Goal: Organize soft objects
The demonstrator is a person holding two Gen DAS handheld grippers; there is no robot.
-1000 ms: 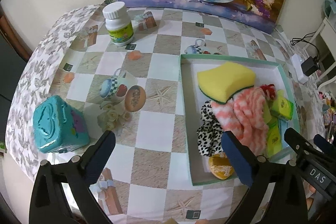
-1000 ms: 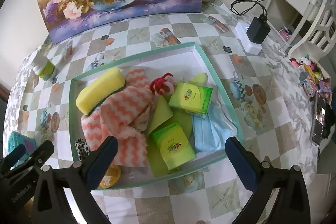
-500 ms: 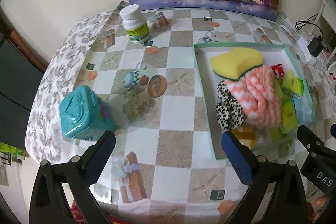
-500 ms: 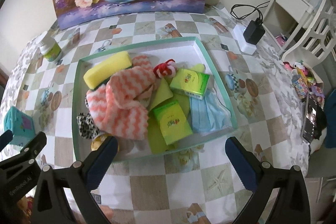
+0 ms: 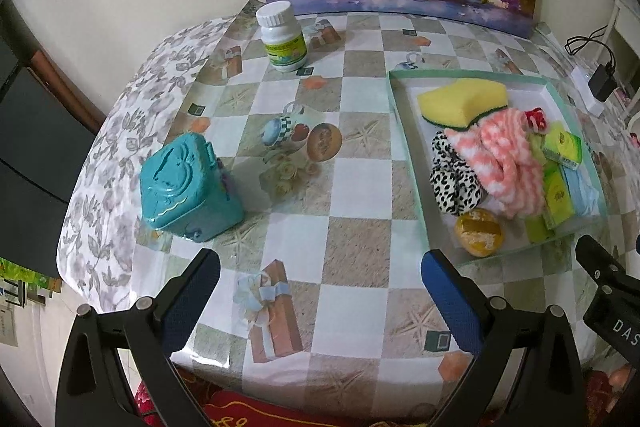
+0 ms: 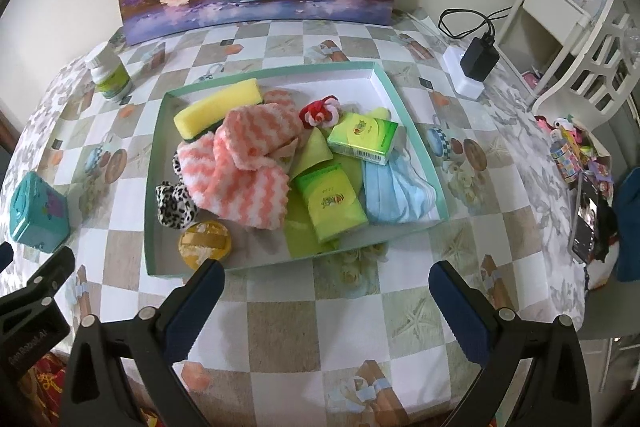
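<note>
While both pairs of tongs hang spread wide and empty above the near edge of the counter, the soft things lie heaped in a shallow mint-green cardboard tray (image 6: pixel 408 115) at the centre of the right wrist view and at the right of the left wrist view. In it a pink-and-white zigzag fleece cloth (image 6: pixel 244 171) sprawls over the middle, its upper edge against a yellow sponge with a dark green backing (image 6: pixel 218 109). A black-and-white leopard-print scrunchie (image 6: pixel 174 203) sits at the cloth's lower left, just above a round yellow-orange puff (image 6: pixel 205 243). To the right lie two green tissue packets (image 6: pixel 332 201) on a lime-green cloth, a red-and-white fuzzy hair tie (image 6: pixel 320 111) and a pale blue face mask (image 6: pixel 396 193). Outside the tray, on the checked oilcloth of the counter (image 5: pixel 352 243), a turquoise plastic box (image 5: pixel 188 187) stands at middle left of the left wrist view and a white bottle with a green label (image 5: pixel 282 37) near the upper centre. The left tongs (image 5: pixel 320 279) fill the bottom of their frame, the right tongs (image 6: pixel 326 287) likewise.
</note>
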